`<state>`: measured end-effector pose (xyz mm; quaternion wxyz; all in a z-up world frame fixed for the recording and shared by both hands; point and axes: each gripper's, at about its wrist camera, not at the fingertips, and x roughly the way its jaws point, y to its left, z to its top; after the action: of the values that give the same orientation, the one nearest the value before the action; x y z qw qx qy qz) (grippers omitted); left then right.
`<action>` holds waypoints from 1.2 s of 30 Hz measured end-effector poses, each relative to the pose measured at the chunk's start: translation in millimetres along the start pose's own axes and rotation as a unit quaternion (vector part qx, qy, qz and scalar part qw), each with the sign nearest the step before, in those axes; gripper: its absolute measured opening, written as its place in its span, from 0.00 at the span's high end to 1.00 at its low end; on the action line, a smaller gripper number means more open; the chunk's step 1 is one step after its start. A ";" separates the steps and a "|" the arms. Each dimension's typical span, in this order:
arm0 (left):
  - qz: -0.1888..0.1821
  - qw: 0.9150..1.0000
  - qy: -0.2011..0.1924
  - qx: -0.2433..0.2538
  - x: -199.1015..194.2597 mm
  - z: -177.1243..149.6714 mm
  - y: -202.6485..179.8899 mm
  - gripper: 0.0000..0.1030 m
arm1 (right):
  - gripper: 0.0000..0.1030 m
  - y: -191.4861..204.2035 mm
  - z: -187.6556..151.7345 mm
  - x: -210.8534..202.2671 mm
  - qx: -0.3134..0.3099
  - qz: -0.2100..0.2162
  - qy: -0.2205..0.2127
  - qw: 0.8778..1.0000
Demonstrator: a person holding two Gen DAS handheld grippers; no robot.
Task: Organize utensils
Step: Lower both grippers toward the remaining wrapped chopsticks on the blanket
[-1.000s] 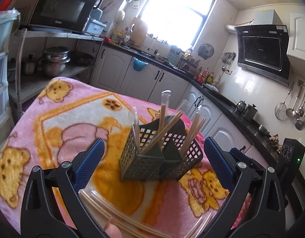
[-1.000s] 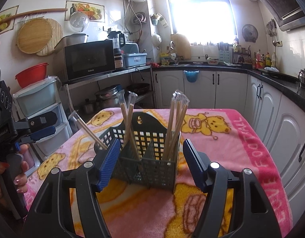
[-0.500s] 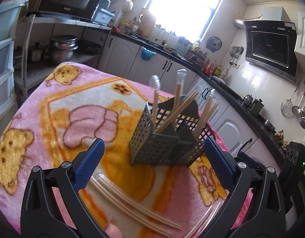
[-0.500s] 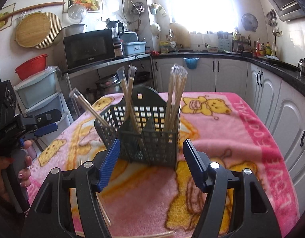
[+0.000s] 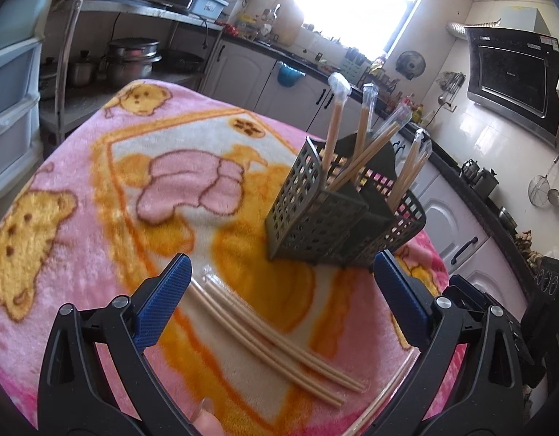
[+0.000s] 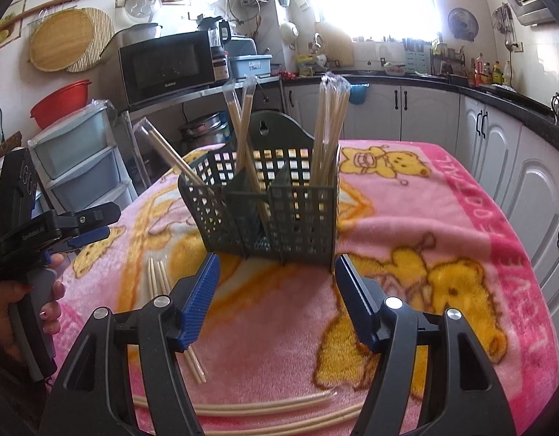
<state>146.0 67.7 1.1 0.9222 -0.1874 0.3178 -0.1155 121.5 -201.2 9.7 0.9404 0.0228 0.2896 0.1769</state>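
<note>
Pink blanket (image 5: 97, 189) cushions the bench, where both hand-held grippers, left (image 5: 279, 301) and right (image 6: 276, 301), hang spread and empty over loose chopsticks (image 5: 272, 341), likely choosing a pair for the caddy (image 6: 276, 210).

Both grippers have drawn back from the dark green perforated plastic utensil basket (image 5: 339, 210). More of the pink cartoon-bear blanket (image 5: 97, 196) on the desk now shows, along with wrapped wooden chopsticks (image 5: 276, 345) lying on it under the left gripper (image 5: 279, 305).
</note>
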 end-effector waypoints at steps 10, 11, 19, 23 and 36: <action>0.009 1.000 0.027 -0.013 10.8 -14.2 8.2 0.10 | 0.38 -2.8 -15.2 3.0 -0.002 0.000 0.023 1.000; 0.010 0.999 0.030 -0.017 12.3 -15.5 10.2 0.10 | 0.38 -3.4 -16.9 3.0 -0.002 0.000 0.026 1.000; 0.011 0.998 0.048 -0.031 21.2 -21.5 21.2 0.10 | 0.39 -16.3 -33.4 2.5 0.009 -0.004 0.051 0.999; 0.018 0.997 0.058 -0.047 27.3 -25.6 30.6 0.17 | 0.45 -25.1 -42.5 2.2 0.018 -0.002 0.073 0.997; 0.045 0.993 0.068 -0.091 44.8 -16.1 61.3 0.26 | 0.64 -41.1 -65.2 15.1 0.032 -0.005 0.128 0.991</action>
<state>176.1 103.8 -60.6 0.8819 -0.2477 0.3971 -0.0568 110.2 -238.3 -58.6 0.8954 0.0289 0.4130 0.1638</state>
